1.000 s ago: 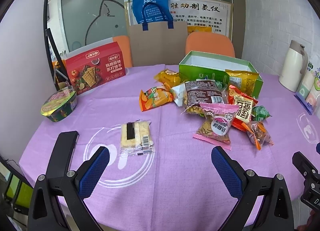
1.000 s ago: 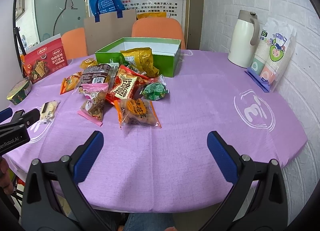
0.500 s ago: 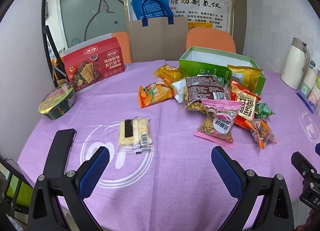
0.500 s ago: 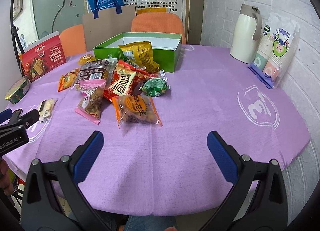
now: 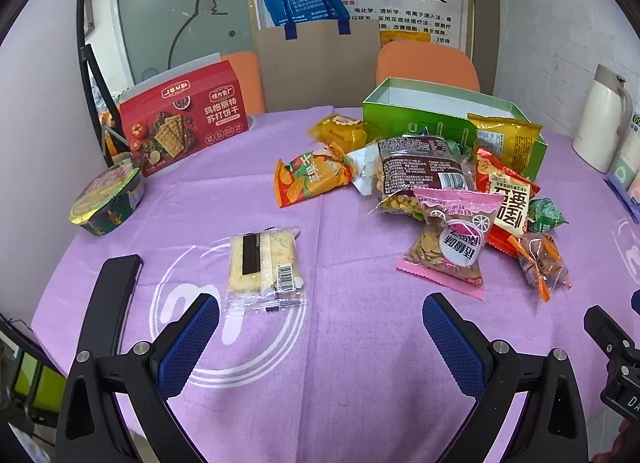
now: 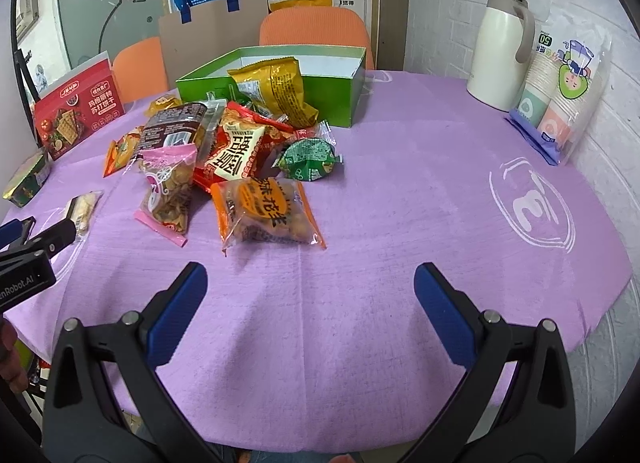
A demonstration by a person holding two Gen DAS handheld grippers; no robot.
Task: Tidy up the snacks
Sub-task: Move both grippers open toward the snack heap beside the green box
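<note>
Several snack packs lie heaped on the purple table in front of an open green box (image 5: 448,119) (image 6: 264,99). A clear cracker pack (image 5: 264,263) lies alone just ahead of my left gripper (image 5: 320,311), which is open and holds nothing. A pink pack (image 5: 452,239) and an orange chips pack (image 5: 308,179) lie further in. My right gripper (image 6: 310,279) is open above the table, just short of an orange peanut pack (image 6: 266,215). A green pack (image 6: 308,161) and a red pack (image 6: 236,151) lie beyond it.
A red cracker box (image 5: 184,123) stands at the back left beside a foil-lidded bowl (image 5: 108,199). A black phone (image 5: 112,295) lies near the left edge. A white thermos (image 6: 500,51) and a sleeve of paper cups (image 6: 560,95) stand at the right by the wall. Orange chairs stand behind.
Both grippers have moved forward over the table toward the snacks, so the packs look nearer. Both stay open. Nothing on the table has moved.
</note>
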